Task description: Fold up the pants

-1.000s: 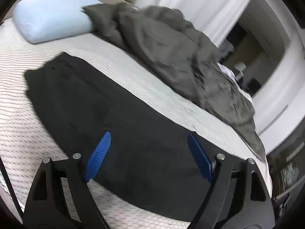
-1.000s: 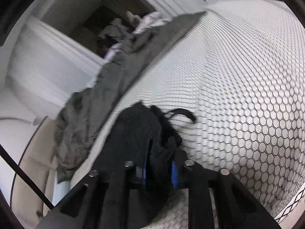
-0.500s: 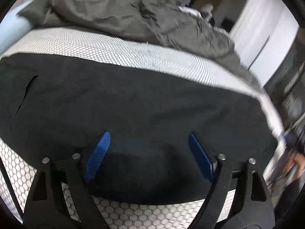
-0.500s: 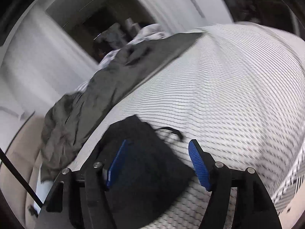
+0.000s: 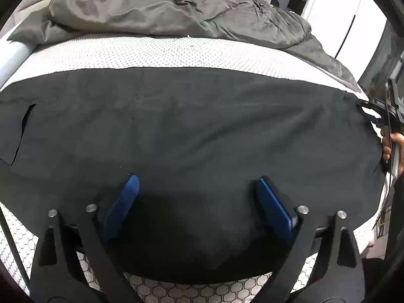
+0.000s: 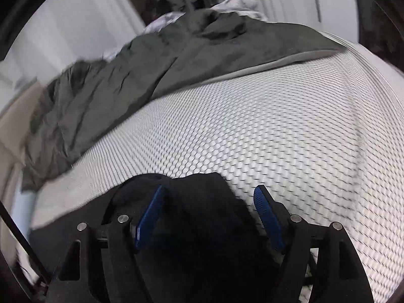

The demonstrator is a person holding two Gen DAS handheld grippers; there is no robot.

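Black pants [image 5: 197, 131] lie spread flat across a honeycomb-patterned mattress [image 5: 161, 53], filling the space ahead of and beneath the left gripper [image 5: 197, 202], whose jaws stand wide apart above the cloth. The right gripper [image 6: 209, 214], jaws also spread, straddles one bunched end, apparently poised to take hold for a fold.

The left wrist view sits low and close over the black pants [image 5: 197, 131], looking across them toward the gray duvet [image 5: 176, 7] at the far side of the mattress [image 5: 151, 53]. The right wrist view hovers just as near over one end of the pants [image 6: 202, 214], also facing the duvet [image 6: 151, 75]. Both share pants, hexagon-patterned mattress [image 6: 277, 131] and duvet.
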